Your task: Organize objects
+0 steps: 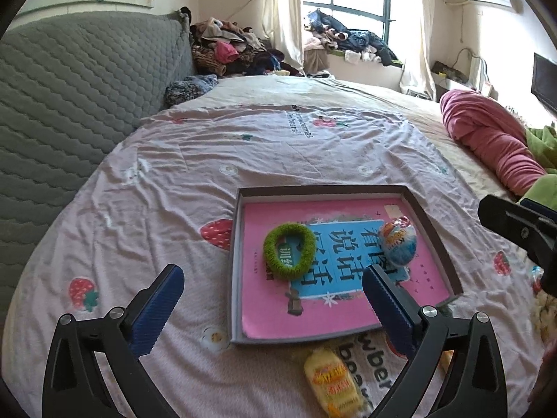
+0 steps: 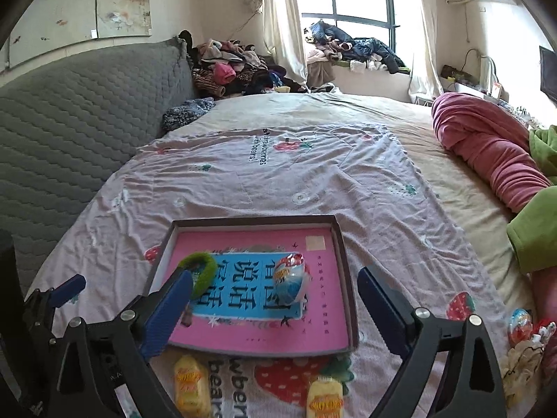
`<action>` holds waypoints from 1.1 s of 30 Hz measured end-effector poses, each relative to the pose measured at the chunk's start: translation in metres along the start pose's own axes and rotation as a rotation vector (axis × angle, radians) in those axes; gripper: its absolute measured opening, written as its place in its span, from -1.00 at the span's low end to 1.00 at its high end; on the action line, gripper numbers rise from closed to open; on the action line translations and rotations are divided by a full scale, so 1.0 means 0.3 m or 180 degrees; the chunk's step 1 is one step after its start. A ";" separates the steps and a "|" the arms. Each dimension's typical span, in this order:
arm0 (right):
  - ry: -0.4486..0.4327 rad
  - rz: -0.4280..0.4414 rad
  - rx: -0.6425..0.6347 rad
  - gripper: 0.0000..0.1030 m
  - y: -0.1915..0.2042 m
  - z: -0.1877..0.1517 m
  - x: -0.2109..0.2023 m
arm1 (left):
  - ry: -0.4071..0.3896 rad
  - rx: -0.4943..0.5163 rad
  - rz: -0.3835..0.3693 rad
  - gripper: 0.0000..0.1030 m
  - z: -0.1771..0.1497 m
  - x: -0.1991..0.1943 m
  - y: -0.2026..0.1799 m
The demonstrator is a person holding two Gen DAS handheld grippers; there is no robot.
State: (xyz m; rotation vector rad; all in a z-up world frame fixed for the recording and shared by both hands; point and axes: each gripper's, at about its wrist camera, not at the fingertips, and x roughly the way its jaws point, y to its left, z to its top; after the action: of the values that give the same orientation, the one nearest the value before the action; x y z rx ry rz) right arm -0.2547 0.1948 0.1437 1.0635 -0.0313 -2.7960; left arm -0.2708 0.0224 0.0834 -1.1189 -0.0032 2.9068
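Two yellow packets (image 2: 189, 383), one tray (image 2: 344, 261), one scrunchie (image 1: 289, 250)

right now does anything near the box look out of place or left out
Yes. Two yellow snack packets lie on the sheet in front of the box, while the green hair tie and egg-shaped treat sit inside it. Another wrapped egg lies off to the right.
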 end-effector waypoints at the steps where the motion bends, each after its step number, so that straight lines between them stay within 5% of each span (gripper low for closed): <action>1: 0.0001 0.0003 -0.0006 0.88 -0.001 0.000 -0.018 | -0.0014 -0.0002 0.0009 0.98 0.002 -0.022 -0.001; 15: -0.0070 0.0039 0.0012 0.94 -0.042 -0.005 -0.328 | -0.0112 -0.0019 0.0108 0.98 -0.014 -0.346 -0.013; 33: -0.0094 0.0124 -0.0028 0.94 -0.083 -0.173 -0.620 | -0.0165 -0.0026 0.0003 0.98 -0.177 -0.657 -0.107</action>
State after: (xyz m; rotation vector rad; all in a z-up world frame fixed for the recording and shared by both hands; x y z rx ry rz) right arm -0.0864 0.2485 0.2256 1.0085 -0.0425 -2.7746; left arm -0.0882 0.0492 0.1764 -1.0445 -0.0154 2.9385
